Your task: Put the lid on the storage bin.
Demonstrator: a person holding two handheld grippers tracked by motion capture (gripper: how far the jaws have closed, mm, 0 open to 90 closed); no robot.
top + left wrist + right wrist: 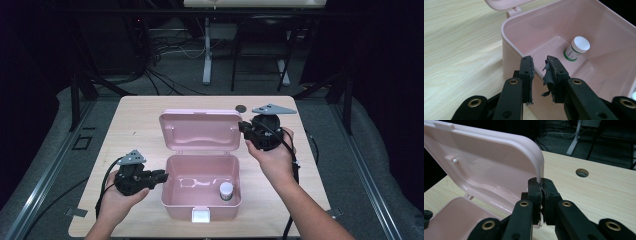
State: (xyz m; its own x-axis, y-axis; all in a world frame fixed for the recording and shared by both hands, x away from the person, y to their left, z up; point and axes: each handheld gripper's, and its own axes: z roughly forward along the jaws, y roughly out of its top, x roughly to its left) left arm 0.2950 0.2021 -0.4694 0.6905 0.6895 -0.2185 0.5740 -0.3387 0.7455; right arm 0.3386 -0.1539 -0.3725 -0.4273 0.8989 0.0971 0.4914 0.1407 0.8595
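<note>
A pink plastic box (166, 197) stands open in the middle of the table, its lid (200, 131) raised behind it. Inside, at the front right, stands a small bottle (226, 191) with a white cap and a green band (576, 48). My left gripper (164, 176) is at the box's left wall (514, 52), its jaws (539, 60) closed over the rim, one outside and one inside. My right gripper (242, 127) is shut on the right edge of the lid (486, 162), the pads (540, 181) pinching the thin pink rim.
The light wooden table (135, 125) has a round cable hole (241, 107) behind the lid. A white latch (201, 215) sits on the box's front wall. Beyond the table are a dark floor, cables and desk legs (206, 50).
</note>
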